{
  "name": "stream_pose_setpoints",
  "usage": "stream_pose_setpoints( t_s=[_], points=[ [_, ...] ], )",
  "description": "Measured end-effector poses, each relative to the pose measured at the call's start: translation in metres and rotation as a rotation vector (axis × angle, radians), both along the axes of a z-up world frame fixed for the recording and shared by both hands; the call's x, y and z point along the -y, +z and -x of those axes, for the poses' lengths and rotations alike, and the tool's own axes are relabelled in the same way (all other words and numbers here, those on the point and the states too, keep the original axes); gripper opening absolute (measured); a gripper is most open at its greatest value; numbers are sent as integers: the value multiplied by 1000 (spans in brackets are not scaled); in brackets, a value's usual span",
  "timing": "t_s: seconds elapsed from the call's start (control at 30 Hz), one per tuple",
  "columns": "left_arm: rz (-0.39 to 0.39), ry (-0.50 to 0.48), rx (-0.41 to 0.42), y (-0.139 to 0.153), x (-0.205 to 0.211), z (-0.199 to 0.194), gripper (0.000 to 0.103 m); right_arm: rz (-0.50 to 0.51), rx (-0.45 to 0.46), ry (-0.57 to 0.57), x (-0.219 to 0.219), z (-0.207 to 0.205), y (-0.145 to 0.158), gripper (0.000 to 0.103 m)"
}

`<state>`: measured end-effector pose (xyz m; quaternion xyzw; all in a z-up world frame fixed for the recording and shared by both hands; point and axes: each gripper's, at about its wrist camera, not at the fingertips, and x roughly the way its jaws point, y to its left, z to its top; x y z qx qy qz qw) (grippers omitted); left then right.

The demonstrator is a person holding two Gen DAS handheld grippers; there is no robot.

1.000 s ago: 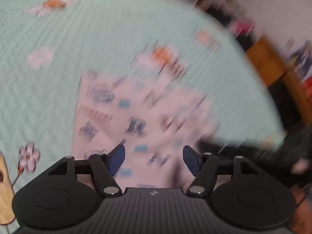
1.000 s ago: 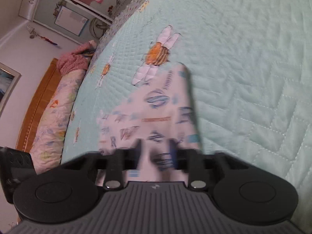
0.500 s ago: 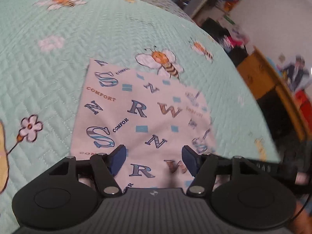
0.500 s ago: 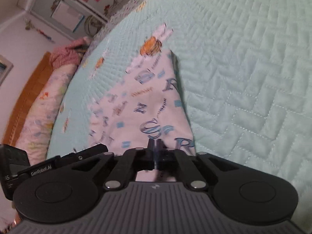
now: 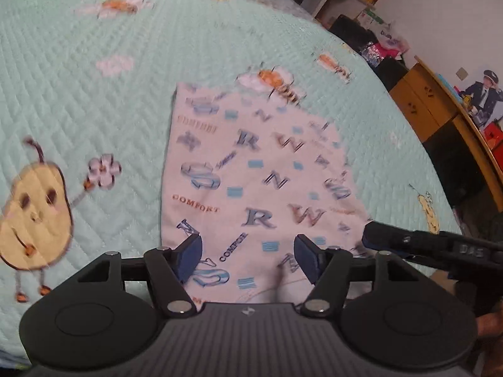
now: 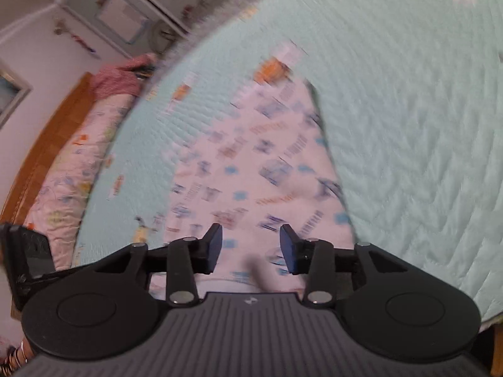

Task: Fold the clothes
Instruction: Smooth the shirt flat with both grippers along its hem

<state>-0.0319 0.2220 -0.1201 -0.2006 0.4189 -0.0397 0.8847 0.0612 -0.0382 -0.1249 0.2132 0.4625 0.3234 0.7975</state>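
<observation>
Mint-green quilted bedspread [image 5: 94, 100] covers the bed, stitched with cartoon bees, flowers and a smiling pear [image 5: 34, 210]. On it lies the folded garment [image 5: 251, 169], pale pink with blue letters and the word COMFORT, flat and roughly rectangular, near the front edge of the bed. A wooden headboard [image 6: 47, 144] and a floral pillow [image 6: 72, 182] show at the left of the right wrist view; a wooden cabinet [image 5: 424, 103] stands beyond the bed in the left wrist view. The left gripper [image 5: 248, 256] hovers over the garment's near edge, jaws apart, nothing between them. The right gripper [image 6: 250, 248] hangs above the same cloth, its jaws opening with no fabric pinched between the pads; its view is blurred.
</observation>
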Motion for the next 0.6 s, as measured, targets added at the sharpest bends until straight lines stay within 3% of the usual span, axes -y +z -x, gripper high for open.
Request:
stream_pose_setpoints(
  t_s=[0.07, 0.27, 0.33, 0.4, 0.47, 0.53, 0.6],
  points=[
    [-36, -31, 42, 9, 5, 7, 69, -36, 5, 14, 1, 5, 5, 46],
    [-167, -78, -84, -22, 18, 8, 69, -59, -130, -31, 25, 14, -42, 43],
    [-176, -80, -82, -14, 20, 9, 69, -54, -132, -46, 27, 19, -30, 46],
    [-209, -77, -77, 3, 23, 9, 69, -9, -89, -33, 21, 25, -11, 50],
    [-289, -65, -44, 20, 27, 12, 69, 64, 28, 0, 8, 36, 15, 53],
    [-388, -40, -38, 34, 34, 12, 70, 179, 116, 3, -6, 41, 38, 74],
    [-478, -1, -70, 43, 38, 8, 72, 305, 177, -10, -21, 43, 58, 83]
  ],
)
